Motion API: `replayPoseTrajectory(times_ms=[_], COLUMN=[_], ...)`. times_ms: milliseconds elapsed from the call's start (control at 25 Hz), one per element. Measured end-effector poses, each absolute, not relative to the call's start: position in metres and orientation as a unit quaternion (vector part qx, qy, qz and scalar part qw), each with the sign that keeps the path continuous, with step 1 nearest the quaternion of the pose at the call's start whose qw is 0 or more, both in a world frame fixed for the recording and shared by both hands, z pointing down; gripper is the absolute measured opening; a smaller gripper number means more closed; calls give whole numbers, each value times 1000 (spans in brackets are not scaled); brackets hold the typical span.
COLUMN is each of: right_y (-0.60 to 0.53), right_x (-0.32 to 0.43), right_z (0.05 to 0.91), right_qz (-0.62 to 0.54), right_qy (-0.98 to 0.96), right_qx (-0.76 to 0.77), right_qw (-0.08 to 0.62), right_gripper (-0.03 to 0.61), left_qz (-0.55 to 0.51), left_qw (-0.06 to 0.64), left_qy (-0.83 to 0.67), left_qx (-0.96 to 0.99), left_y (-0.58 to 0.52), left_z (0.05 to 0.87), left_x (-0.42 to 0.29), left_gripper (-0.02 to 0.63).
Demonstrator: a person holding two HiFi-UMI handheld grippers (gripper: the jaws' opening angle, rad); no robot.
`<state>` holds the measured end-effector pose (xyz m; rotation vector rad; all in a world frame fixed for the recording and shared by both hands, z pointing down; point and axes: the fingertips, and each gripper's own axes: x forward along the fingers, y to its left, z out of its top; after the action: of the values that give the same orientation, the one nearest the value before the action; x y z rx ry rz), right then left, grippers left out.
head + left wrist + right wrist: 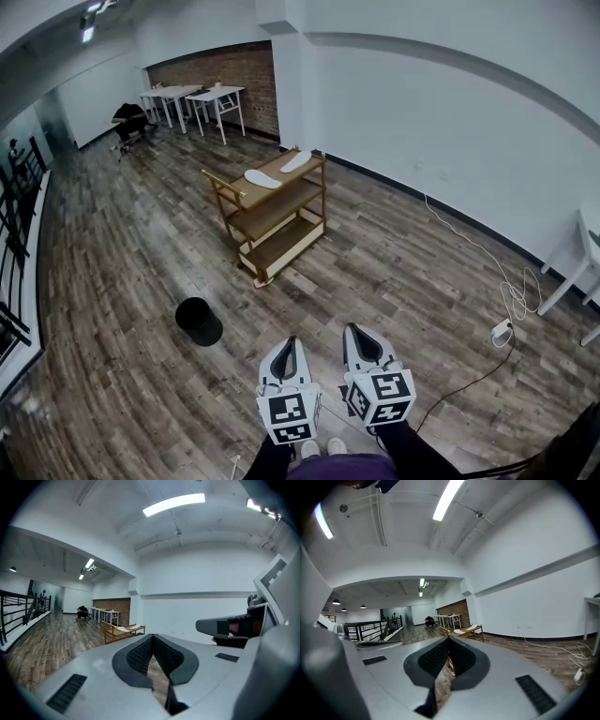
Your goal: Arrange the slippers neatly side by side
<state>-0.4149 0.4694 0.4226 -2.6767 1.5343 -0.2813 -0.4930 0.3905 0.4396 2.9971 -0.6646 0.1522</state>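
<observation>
Two white slippers lie on the top shelf of a three-tier wooden cart, which stands on the plank floor near the white wall, well ahead of the person. Both slippers are pale, flat and elongated, with rounded ends, and stand out against the brown wood. The nearer slipper lies towards the cart's left end. The farther slipper lies towards the back right end, turned at a different angle. The two are apart, not side by side and not touching. The right gripper view shows them as two low white shapes on the cart top, and the left gripper view shows them smaller and fainter. The left hand-held gripper and the right hand-held gripper hang side by side low in the head view, far from the cart and pointing roughly towards it. The left hand-held gripper has its jaws closed tip to tip with nothing between them. The right hand-held gripper is likewise closed and empty. A black round container stands on the floor between the person and the cart, off to the left. A white cable trails across the floor on the right.
</observation>
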Motion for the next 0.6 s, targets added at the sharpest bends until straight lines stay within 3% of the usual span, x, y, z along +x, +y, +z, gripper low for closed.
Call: replayPoseTrajectory(times_ms=[600], right_y=[465], right_x=[-440], right_z=[445], right_qz=[-119], right_qy=[476], right_qx=[-871], right_qw=[-1], right_gripper=[-2], left_qz=[76], left_qw=[59], left_qy=[-234], left_qx=[968], left_y=[362], left_z=[466], left_x=[-537], left_gripper=[0])
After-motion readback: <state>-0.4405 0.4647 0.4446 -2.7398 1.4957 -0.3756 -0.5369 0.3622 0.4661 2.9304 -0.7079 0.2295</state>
